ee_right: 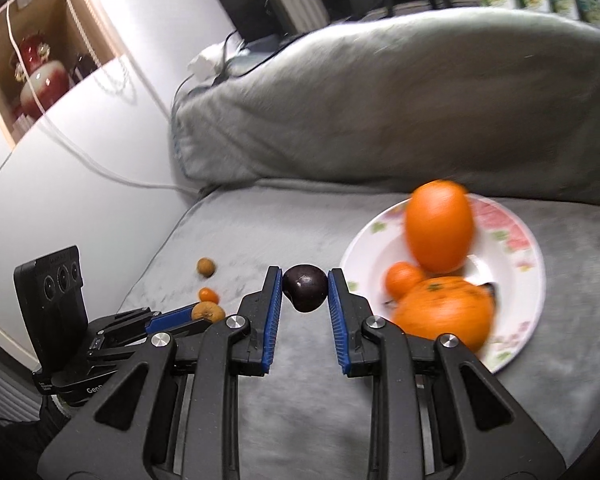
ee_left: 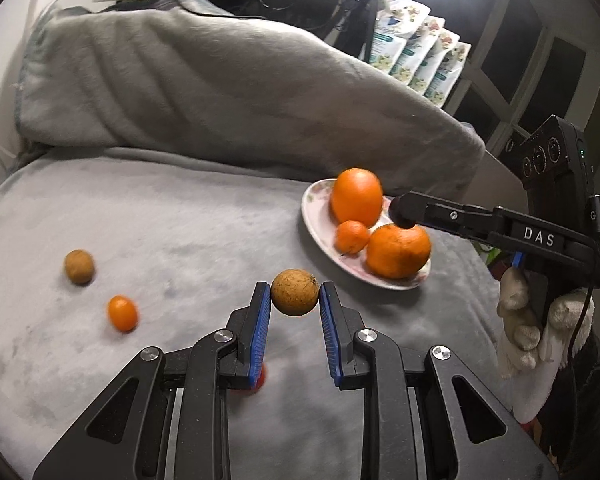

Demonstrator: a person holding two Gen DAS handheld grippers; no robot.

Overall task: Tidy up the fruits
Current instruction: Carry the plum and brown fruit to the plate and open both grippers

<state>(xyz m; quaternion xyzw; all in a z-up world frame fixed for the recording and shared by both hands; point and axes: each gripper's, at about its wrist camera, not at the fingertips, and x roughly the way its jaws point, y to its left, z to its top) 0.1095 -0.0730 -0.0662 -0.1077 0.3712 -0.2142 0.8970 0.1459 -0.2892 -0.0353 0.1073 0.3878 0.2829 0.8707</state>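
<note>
Two fruits are in the tongs at once. The left gripper (ee_left: 295, 292) is closed on a small brown round fruit (ee_left: 295, 291), pinched between its blue pads and held clear of the blanket. The right gripper (ee_right: 305, 288) is clamped the same way on a dark purple plum-like fruit (ee_right: 305, 287).

What the coming move likely turns on is the floral plate (ee_right: 516, 240). It lies ahead and to the right of both tongs, and the right gripper is the nearer: seen from the left wrist, its tip hangs just over the plate's near rim. The left gripper stands further off, with bare blanket between its fruit and the plate. Three orange fruits already fill the plate: a tall oval orange (ee_left: 357, 197) at the back with its long axis roughly upright, a small mandarin (ee_left: 352, 236) in front of it, and a larger flattened orange (ee_left: 398, 251) at the near right. The freest spot looks to be the left part of the dish.

Still loose on the grey plush blanket (ee_left: 140, 220) are another brown fruit (ee_left: 79, 266) and a kumquat (ee_left: 122, 313), well apart from the plate on the left, and something red half hidden under the left gripper.

Behind them lies a grey pillow (ee_left: 220, 80); a white wall with a cord and a lit ring lamp frame the room.
</note>
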